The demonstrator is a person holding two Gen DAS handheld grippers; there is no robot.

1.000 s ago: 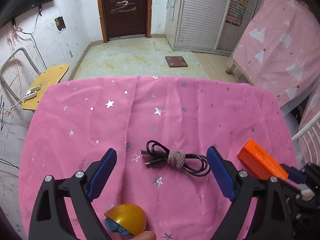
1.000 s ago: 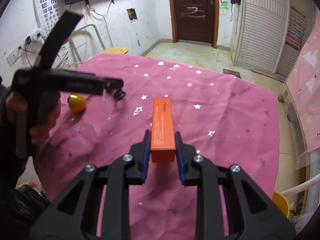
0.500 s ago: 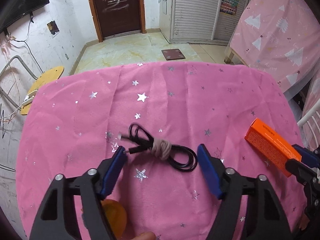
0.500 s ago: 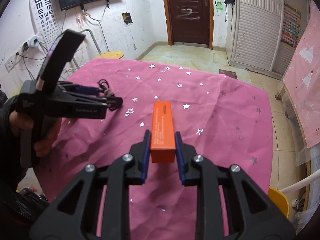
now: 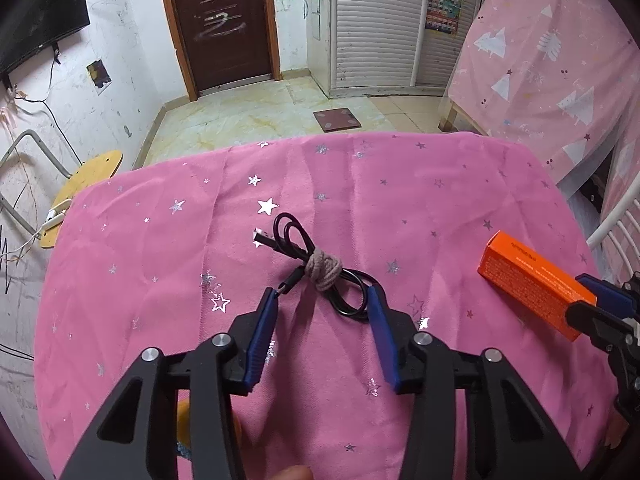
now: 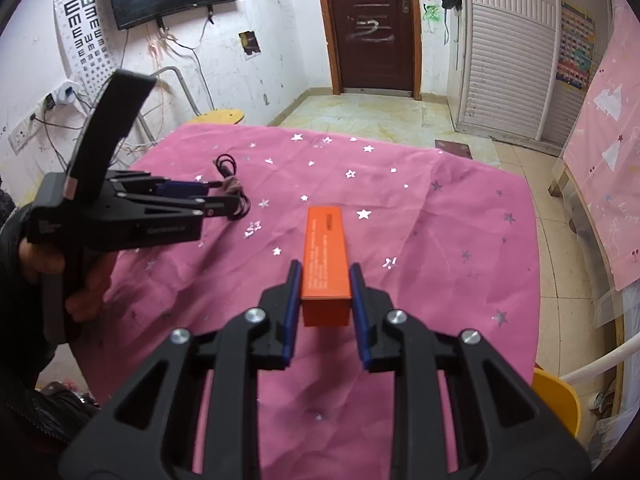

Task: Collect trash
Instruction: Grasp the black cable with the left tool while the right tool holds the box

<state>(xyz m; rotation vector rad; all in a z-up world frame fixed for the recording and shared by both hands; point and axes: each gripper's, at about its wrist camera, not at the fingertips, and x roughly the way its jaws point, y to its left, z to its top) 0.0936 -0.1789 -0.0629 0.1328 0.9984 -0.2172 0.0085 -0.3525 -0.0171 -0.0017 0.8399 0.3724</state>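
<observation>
A black cable (image 5: 352, 304), bundled by a beige tie (image 5: 324, 270), lies on the pink star cloth (image 5: 400, 200). My left gripper (image 5: 323, 294) hovers at its near end and its jaws are closing. The cable's loop sits between the blue fingertips (image 5: 376, 300), and the pads do not press on it. In the right wrist view the left gripper (image 6: 224, 196) reaches over the cable (image 6: 226, 164). My right gripper (image 6: 323, 276) is shut on an orange box (image 6: 325, 256), held above the cloth; the box (image 5: 528, 280) also shows at the right of the left wrist view.
A yellow-orange rounded thing (image 5: 182, 416) is mostly hidden under the left gripper. A wooden stool (image 5: 86, 176) stands left of the table, a yellow chair (image 6: 556, 400) at the near right. A pink-covered bed (image 5: 560, 60) stands at the right. A dark bag (image 6: 52, 412) is at the lower left.
The left gripper moved forward over the cable and its jaws narrowed around the cable's near loop. The yellow-orange thing slipped under the gripper. The right gripper kept its hold on the orange box.
</observation>
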